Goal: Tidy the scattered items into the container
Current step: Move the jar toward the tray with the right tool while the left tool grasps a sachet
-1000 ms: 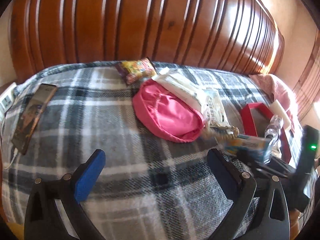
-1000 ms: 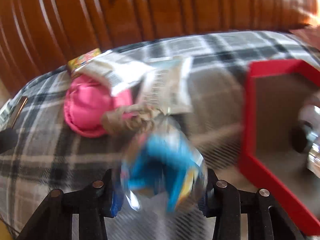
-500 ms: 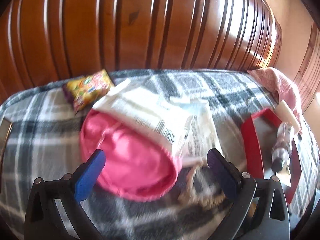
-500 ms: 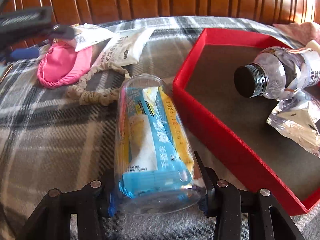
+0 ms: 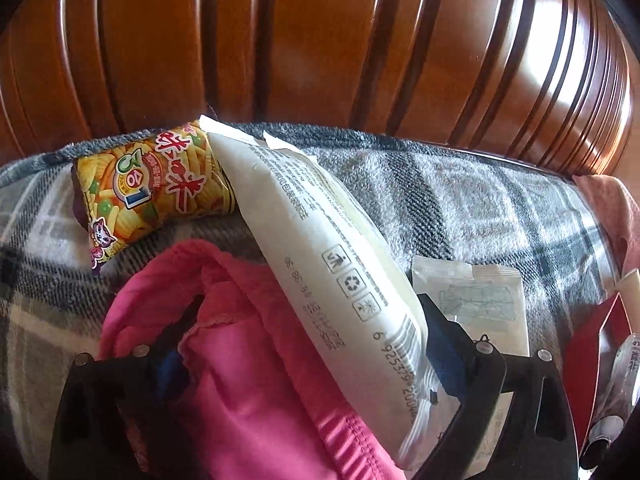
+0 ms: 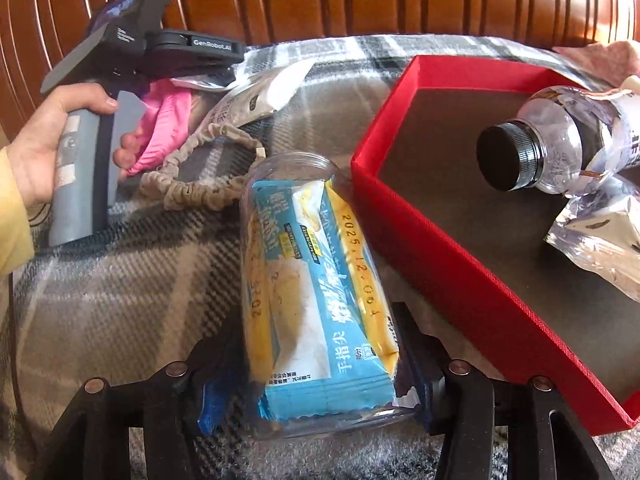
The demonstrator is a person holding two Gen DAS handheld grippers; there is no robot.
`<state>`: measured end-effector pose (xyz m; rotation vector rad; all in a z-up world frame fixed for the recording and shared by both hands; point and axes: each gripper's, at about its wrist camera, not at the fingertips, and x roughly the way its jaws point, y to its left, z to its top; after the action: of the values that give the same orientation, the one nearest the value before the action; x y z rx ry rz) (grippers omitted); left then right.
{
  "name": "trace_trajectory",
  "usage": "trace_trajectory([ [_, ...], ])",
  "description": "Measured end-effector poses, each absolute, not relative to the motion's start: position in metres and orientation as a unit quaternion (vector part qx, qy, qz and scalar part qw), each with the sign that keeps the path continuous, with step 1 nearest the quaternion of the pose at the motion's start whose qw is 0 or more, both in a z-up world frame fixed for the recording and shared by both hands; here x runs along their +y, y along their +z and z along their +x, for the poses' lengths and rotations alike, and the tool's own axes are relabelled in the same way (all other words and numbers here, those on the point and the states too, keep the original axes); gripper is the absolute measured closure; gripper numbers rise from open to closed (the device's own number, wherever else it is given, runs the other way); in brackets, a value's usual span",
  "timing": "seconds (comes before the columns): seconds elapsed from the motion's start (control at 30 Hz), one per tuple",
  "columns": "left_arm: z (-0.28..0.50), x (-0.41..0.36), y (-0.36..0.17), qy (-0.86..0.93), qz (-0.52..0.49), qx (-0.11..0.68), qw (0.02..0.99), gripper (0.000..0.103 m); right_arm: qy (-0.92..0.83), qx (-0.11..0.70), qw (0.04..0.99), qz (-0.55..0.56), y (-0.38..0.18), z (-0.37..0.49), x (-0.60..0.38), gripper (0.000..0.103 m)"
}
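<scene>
Beside the red box (image 6: pixel 472 264): right gripper (image 6: pixel 316 392) opening around the clear jar (image 6: pixel 316 300).
Left gripper (image 5: pixel 304 360) closing over pink cloth (image 5: pixel 248 380) and white packet (image 5: pixel 340 280); packet may slip off.

Plaid-blanketed bed (image 6: pixel 120 300), red box (image 6: pixel 460 240), clear jar (image 6: pixel 316 280), snack bag (image 5: pixel 152 188)

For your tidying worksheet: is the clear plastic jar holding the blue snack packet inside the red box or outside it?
Outside. The clear plastic jar lies on its side on the plaid blanket, beside the red box wall, between the right gripper jaws.
</scene>
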<state>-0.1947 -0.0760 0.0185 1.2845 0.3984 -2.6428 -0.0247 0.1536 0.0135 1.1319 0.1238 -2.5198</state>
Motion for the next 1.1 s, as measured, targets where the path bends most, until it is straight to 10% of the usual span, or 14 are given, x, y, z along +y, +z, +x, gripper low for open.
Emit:
trace_trajectory([
  [0.13, -0.191, -0.091, 0.023, -0.885, 0.424, 0.173, 0.083, 0.026, -0.889, 0.058, 0.174, 0.419, 0.018, -0.029, 0.148, 0.049],
  [0.2, -0.189, -0.105, 0.029, -0.877, 0.427, 0.201, 0.096, 0.068, -0.888, 0.056, 0.172, 0.422, 0.019, -0.031, 0.146, 0.049],
  [0.3, -0.179, -0.125, 0.042, -0.872, 0.423, 0.232, 0.082, 0.082, -0.885, 0.046, 0.171, 0.431, 0.022, -0.032, 0.148, 0.049],
  [1.1, -0.098, -0.066, 0.144, -0.944, 0.318, 0.08, -0.03, 0.083, -0.918, -0.037, 0.153, 0.365, 0.076, -0.023, 0.165, 0.051],
])
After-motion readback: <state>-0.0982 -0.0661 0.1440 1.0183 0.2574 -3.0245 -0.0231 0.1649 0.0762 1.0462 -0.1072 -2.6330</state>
